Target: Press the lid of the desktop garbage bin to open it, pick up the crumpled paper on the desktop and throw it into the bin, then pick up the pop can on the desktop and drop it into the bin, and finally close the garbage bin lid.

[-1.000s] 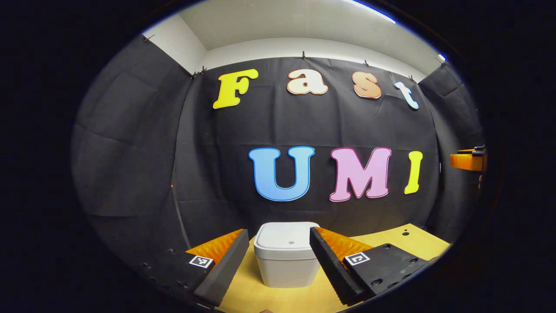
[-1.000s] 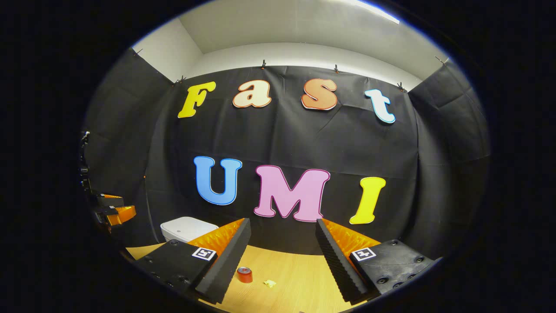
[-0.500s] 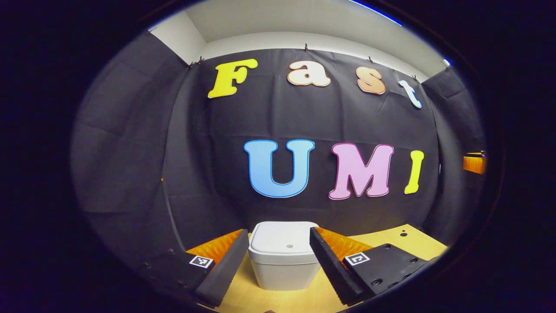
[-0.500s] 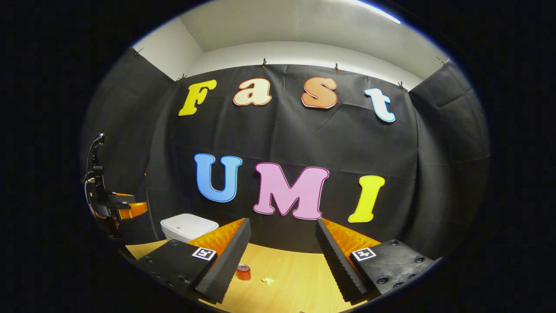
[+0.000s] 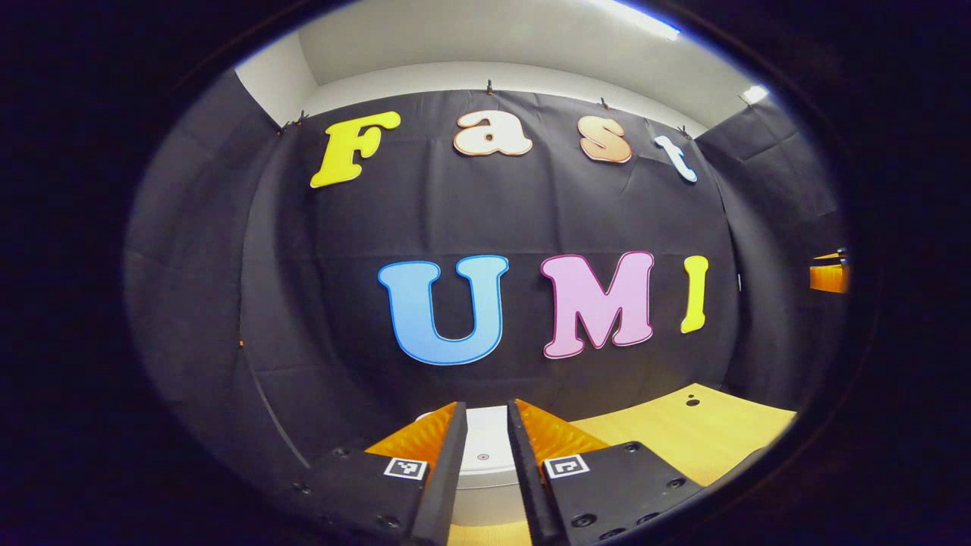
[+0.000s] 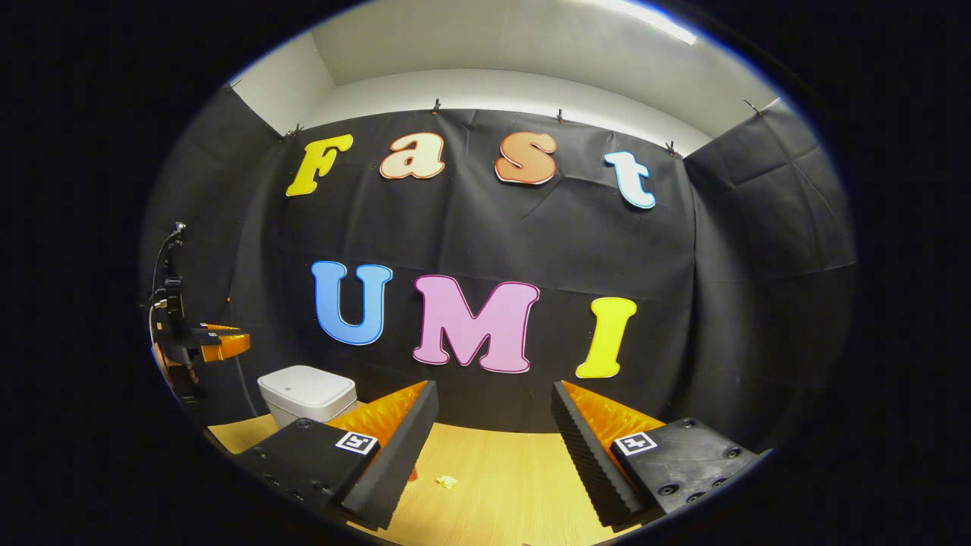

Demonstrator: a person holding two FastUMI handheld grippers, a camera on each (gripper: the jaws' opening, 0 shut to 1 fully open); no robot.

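Change: left gripper point(image 5: 483, 485) jaws have narrowed to a slim gap since a second ago.
Bench: pale wooden bench point(image 6: 516, 485).
Bin: white square plastic bin point(image 6: 306, 392), lid down, rear left.
Right gripper point(image 6: 493, 447): jaws spread wide, holding nothing.
Paper: small yellow crumpled paper point(image 6: 446, 481) between them.

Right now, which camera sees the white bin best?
The right gripper view: the whole white bin stands at the left on the table, lid shut. In the left gripper view it is closer, but the left gripper hides most of it between its fingers.
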